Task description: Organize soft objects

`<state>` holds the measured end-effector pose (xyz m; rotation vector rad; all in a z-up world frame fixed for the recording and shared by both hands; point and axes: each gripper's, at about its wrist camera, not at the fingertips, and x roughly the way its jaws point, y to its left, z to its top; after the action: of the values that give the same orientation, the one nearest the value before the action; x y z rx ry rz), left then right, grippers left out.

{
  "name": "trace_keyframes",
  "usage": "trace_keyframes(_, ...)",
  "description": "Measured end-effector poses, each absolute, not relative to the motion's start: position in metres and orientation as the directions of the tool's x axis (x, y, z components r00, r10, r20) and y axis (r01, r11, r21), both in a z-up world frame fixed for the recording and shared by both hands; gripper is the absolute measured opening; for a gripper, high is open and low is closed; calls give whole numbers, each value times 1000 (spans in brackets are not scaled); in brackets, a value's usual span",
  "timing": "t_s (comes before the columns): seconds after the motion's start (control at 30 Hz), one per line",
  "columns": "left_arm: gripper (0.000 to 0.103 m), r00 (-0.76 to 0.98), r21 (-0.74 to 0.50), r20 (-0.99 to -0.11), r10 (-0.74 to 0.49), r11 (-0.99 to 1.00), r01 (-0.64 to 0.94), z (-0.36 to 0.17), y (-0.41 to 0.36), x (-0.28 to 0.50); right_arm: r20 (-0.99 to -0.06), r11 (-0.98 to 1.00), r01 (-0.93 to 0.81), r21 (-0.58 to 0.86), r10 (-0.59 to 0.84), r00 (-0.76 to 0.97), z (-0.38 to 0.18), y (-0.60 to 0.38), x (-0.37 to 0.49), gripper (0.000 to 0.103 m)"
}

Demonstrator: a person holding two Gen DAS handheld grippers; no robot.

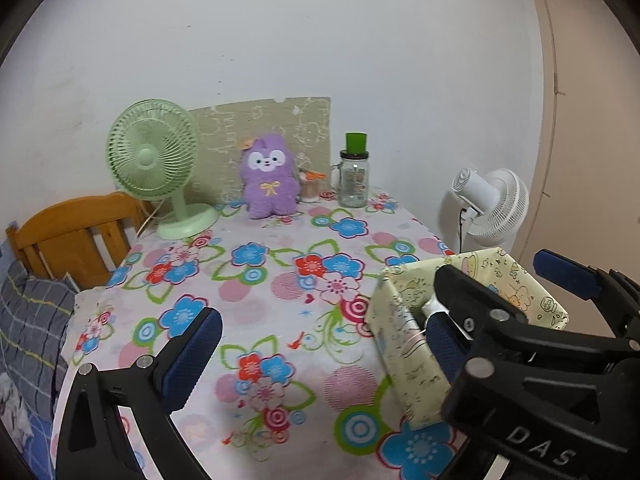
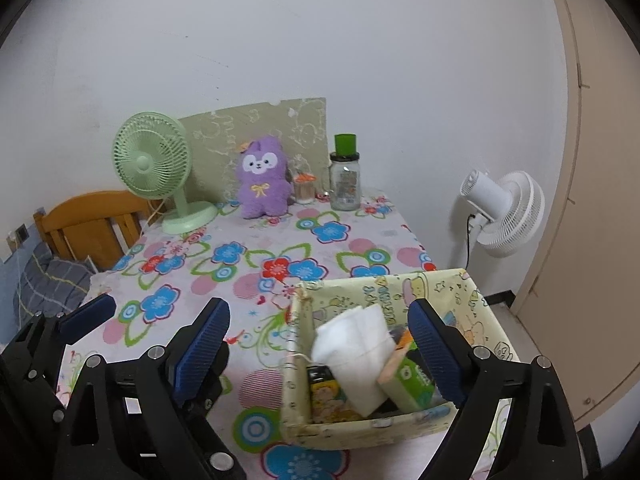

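1. Left wrist view: the left tongs (image 1: 320, 344) stand wide open with nothing between their blue pads, above the counter (image 1: 280, 312) covered in a flowered cloth.
2. The right tongs (image 1: 516, 300) cross the right side of this view, spread over the pale yellow cartoon-print fabric basket (image 1: 404, 344) at the counter's near right.
3. A purple plush toy with a yellow bow (image 1: 270, 178) sits upright at the far edge against the wall, between a green desk fan (image 1: 154, 160) and a glass jar with a green lid (image 1: 354, 178).
4. Right wrist view: the right tongs (image 2: 320, 344) gape wide, gripping nothing; one pad hangs over the basket (image 2: 384, 426), the other over the cloth.
5. Inside the basket lie a white folded cloth (image 2: 358, 354), a green packet (image 2: 414, 384) and a small printed box (image 2: 326, 398).
6. The left tongs (image 2: 86, 314) show at the lower left, only one blue pad clear.
7. A white standing fan (image 2: 504, 212) stands beyond the counter's right edge.
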<state>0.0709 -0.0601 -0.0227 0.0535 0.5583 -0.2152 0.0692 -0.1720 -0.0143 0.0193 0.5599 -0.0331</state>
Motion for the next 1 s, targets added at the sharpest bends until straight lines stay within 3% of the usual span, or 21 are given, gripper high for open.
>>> trace_keyframes(0.37, 103, 868, -21, -483, -116, 992, 121, -9, -11, 52, -476, 1000, 8, 13, -1, 879, 1, -144, 50, 98)
trace_keyframes(1.0, 103, 891, -18, -448, -70, 997, 70, 0, 21, 28, -437, 1000, 12, 15, -5, 899, 12, -133, 31, 100)
